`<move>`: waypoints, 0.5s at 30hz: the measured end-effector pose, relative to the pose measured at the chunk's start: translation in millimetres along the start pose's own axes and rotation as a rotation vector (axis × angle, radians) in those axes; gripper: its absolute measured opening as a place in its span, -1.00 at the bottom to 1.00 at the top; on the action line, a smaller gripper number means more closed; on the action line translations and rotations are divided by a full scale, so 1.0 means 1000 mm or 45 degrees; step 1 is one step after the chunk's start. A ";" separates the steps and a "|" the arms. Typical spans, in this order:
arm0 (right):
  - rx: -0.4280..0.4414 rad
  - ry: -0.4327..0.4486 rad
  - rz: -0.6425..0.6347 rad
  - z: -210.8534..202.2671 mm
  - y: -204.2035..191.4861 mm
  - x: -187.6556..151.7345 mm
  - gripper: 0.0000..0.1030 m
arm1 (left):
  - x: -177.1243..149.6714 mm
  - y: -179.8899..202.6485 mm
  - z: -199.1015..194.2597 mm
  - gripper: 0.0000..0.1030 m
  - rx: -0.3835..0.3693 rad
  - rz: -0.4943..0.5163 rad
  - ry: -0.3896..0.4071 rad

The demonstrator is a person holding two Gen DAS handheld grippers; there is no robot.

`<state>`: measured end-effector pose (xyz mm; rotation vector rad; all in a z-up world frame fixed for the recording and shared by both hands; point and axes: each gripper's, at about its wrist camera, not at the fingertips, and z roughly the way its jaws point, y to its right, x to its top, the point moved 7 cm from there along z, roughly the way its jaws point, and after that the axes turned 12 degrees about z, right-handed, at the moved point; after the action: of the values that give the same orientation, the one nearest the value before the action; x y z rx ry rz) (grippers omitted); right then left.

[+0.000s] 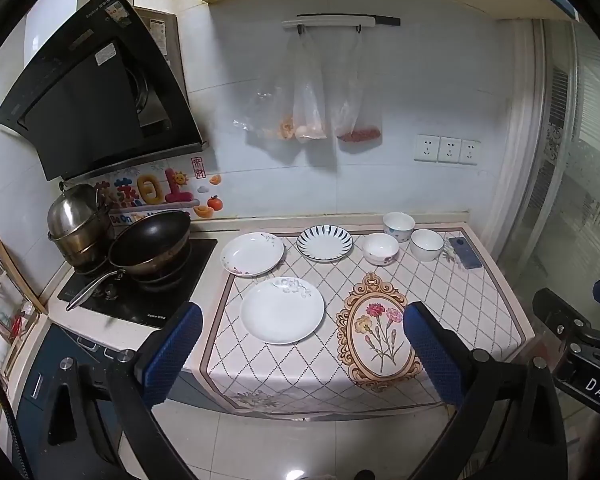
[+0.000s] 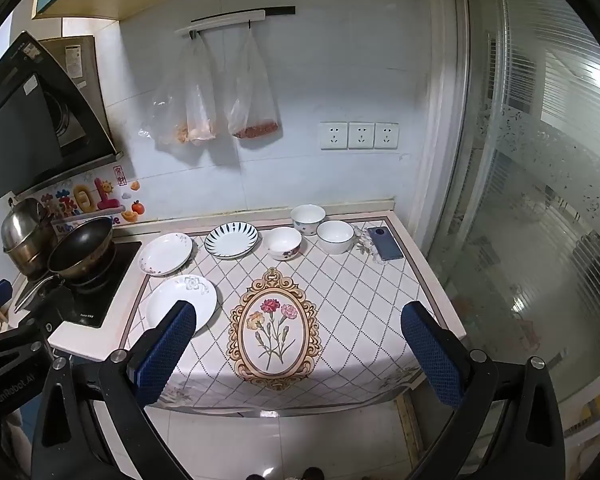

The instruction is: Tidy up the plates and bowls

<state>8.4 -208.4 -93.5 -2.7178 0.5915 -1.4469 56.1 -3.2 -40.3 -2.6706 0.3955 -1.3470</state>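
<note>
Three plates lie on the counter cloth point(image 1: 460, 304): a near white plate point(image 1: 282, 310) point(image 2: 182, 304), a floral-rim plate point(image 1: 253, 253) point(image 2: 165, 254) and a blue-striped plate point(image 1: 324, 242) point(image 2: 231, 239). Three bowls stand at the back right: a flower-print bowl point(image 1: 380, 248) point(image 2: 284, 242), a dotted bowl point(image 1: 398, 226) point(image 2: 308, 218) and a blue-rimmed bowl point(image 1: 427, 243) point(image 2: 335, 236). My left gripper point(image 1: 302, 354) is open and empty, held in front of the counter, nearest the white plate. My right gripper point(image 2: 300, 354) is open and empty, in front of the counter's middle.
A phone point(image 1: 465, 252) point(image 2: 385, 243) lies at the counter's back right. A hob point(image 1: 140, 280) with a black wok point(image 1: 150, 240) and steel pot point(image 1: 76, 220) is on the left. Plastic bags point(image 1: 312, 92) hang on the wall. A glass door point(image 2: 540, 200) is on the right.
</note>
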 end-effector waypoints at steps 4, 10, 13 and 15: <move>0.002 -0.005 0.002 0.000 0.000 0.000 1.00 | 0.000 0.001 -0.001 1.00 -0.007 -0.001 0.001; -0.003 -0.008 0.000 0.001 -0.001 -0.003 1.00 | 0.003 0.002 0.001 1.00 -0.008 0.000 -0.002; -0.003 -0.007 0.000 0.001 -0.002 -0.003 1.00 | 0.003 0.003 0.002 1.00 -0.008 -0.004 -0.001; -0.003 -0.007 0.001 0.004 -0.005 -0.005 1.00 | 0.003 0.003 0.002 1.00 -0.008 -0.004 0.000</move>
<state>10.7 -202.6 -98.6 -2.7220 0.5937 -1.4391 58.9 -7.0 -39.4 -2.6775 0.3958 -1.3486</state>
